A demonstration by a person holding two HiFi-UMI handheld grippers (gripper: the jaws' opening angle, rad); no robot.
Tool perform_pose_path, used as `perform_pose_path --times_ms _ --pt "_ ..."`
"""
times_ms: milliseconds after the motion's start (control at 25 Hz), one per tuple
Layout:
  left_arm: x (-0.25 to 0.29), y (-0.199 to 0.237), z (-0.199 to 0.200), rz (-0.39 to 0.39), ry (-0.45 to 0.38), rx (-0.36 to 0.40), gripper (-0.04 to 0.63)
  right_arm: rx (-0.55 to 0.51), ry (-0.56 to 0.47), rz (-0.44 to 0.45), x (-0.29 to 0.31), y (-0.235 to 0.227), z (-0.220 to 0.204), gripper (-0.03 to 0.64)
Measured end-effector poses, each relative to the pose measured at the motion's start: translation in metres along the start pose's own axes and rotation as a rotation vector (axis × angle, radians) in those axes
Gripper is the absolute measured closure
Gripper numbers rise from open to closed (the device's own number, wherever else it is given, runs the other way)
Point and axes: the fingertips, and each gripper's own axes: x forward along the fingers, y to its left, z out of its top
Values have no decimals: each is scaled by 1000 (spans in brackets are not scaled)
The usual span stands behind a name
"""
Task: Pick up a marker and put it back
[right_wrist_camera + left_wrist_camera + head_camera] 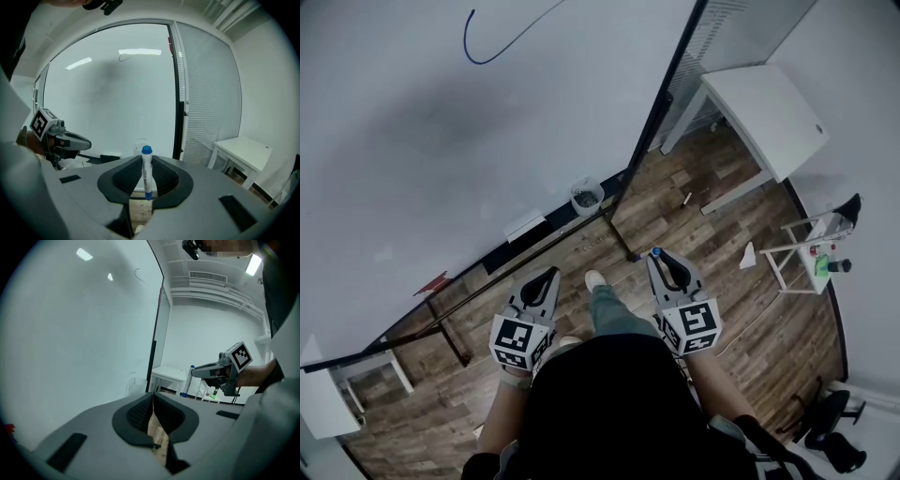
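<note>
Marker (pixel 146 172), a slim white barrel with its blue cap uppermost, stands pinched between the ribbed dark pads (pixel 124 180) of the right gripper (pixel 661 260). The jaws are clamped on its middle, likely to steady it for return to the small pale cup (pixel 587 196) at the glossy whiteboard's (pixel 441 122) lower edge. Left gripper (pixel 550 277) hangs alongside, jaws closed and empty.

No writing, label or number can be read anywhere.
</note>
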Motion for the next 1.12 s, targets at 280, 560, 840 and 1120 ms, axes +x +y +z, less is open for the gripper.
perform_pose_path --times_ms 280,560,840,1120 --pt "-8 8 0 49 -1 -6 574 -26 -15 48 18 3 15 523" --pt "-16 17 1 116 -10 -30 574 -68 -48 113 46 7 43 523" --pt "-27 30 -4 202 -20 -61 574 -109 -89 191 80 17 74 523" --pt "-38 44 -6 296 -27 -97 574 -152 -110 273 115 29 98 523"
